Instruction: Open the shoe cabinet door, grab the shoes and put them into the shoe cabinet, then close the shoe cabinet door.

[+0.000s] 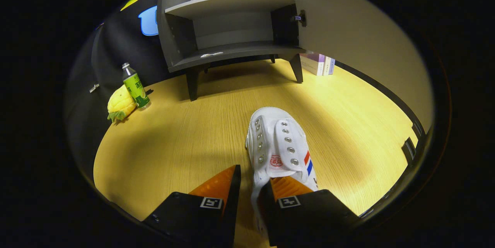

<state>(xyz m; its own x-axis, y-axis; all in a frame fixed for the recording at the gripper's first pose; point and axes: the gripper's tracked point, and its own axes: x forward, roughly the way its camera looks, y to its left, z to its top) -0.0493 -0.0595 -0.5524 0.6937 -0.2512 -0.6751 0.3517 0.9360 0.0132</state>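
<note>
A white canvas shoe (276,143) with metal eyelets and a red and blue stripe lies on the wooden floor (185,132), toe pointing towards the cabinet. My gripper (253,174) straddles the shoe's left side wall near the heel. One finger is inside the shoe's opening and the other outside, with a thin strip of floor showing between the outer finger and the wall. The grey shoe cabinet (228,2) stands on legs well beyond the shoe. Its pale door (348,27) is swung open to the right, and the shelves inside are bare.
A green-labelled bottle (133,85) and a yellow pineapple toy (120,104) sit by the wall left of the cabinet. Several books (319,63) stand behind the cabinet's right leg, under the open door.
</note>
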